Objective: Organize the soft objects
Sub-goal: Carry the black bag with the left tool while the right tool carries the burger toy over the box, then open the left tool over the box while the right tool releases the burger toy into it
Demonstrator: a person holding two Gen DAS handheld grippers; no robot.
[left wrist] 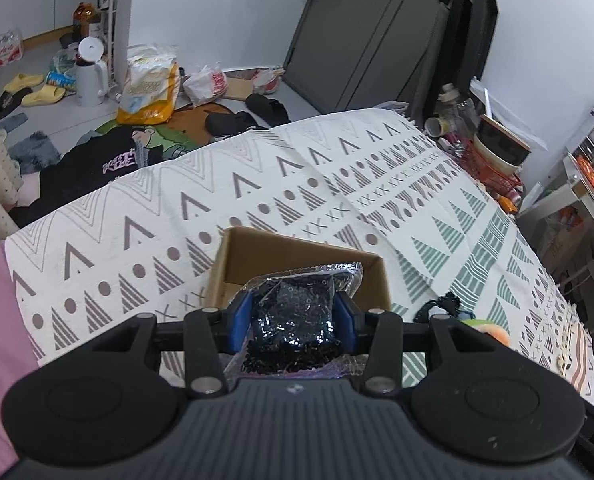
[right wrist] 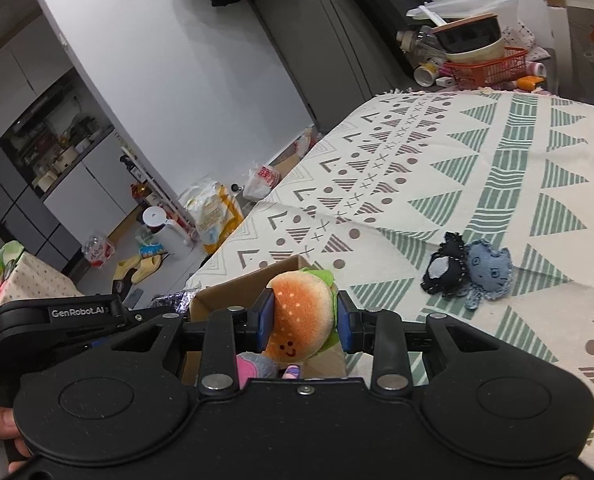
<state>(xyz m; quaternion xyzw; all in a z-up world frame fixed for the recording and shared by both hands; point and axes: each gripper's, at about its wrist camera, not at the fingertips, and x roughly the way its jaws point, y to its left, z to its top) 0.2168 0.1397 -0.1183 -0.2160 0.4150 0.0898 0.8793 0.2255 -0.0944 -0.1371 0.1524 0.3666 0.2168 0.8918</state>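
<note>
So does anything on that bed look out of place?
Yes: two small fabric toys, one black and one denim blue, lie loose on the blanket, outside the box. The grippers hold a bead bag and a burger plush.

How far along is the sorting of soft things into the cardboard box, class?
Done: a pink and grey soft item seems to lie in the cardboard box already. In hand: the left claw grips a bag of dark beads over the box, and the right claw grips a burger plush above it. Left: the black and denim fabric toys on the patterned cloth.
</note>
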